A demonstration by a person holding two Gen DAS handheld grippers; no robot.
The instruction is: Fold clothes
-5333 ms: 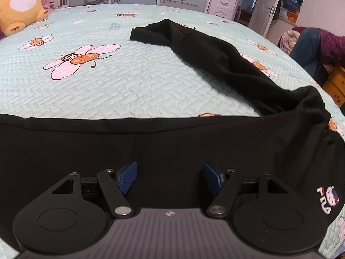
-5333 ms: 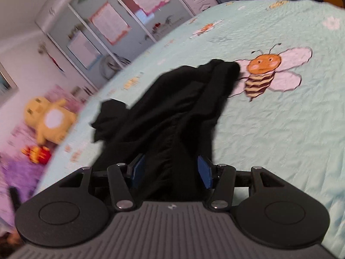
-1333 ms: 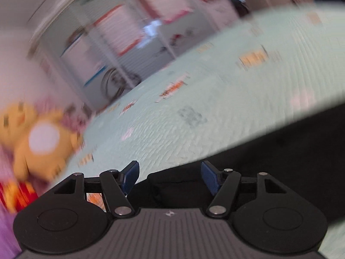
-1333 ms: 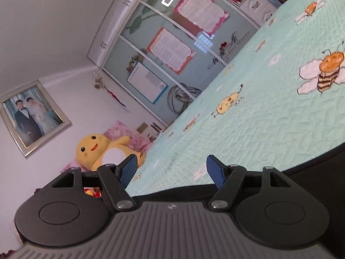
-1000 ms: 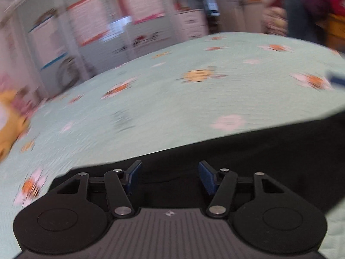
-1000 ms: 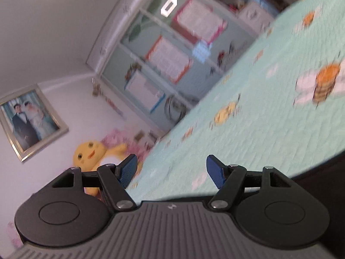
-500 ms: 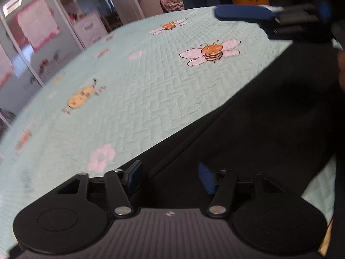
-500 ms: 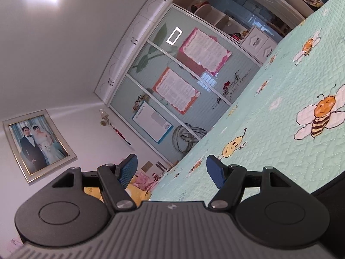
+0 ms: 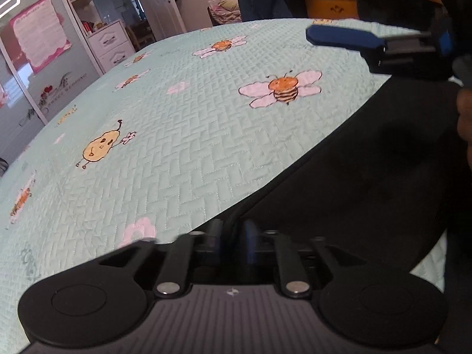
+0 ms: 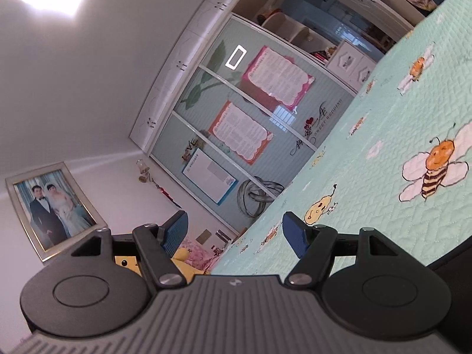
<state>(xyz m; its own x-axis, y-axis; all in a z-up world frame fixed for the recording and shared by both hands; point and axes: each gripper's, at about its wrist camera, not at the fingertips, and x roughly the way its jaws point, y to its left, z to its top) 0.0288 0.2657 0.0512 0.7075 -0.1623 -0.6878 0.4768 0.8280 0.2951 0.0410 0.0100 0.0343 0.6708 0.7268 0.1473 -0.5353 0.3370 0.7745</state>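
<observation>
1. Black cloth, the garment (image 9: 368, 177), lies on the mint quilted bedspread (image 9: 183, 135) at the near right of the left wrist view. Its straight edge runs diagonally, from the left gripper (image 9: 233, 237) up and away twd the right.
2. Left gripper: points down at the near end of that edge. A fold of the black fabric sits between the blue pads (image 9: 249, 240), which are blurred. Jaws are narrow and opening; cannot tell from the pic whether the pads press the cloth or have let go.
3. Bee print (image 9: 281, 88) on the quilt sits beyond the edge, approx midway between the two grippers in that view.
4. Right gripper (image 10: 233, 234): jaws wide apart, nothing between them. It hovers above the far end of the garment and aims slightly upward, at the wardrobe (image 10: 250, 124), not at the cloth. Only a dark strip of garment shows at its lower right.
5. Judgement: left hand is the nearer one, right at the edge; right must tip down to reach its end. The fold likely turns along that diagonal axis.
</observation>
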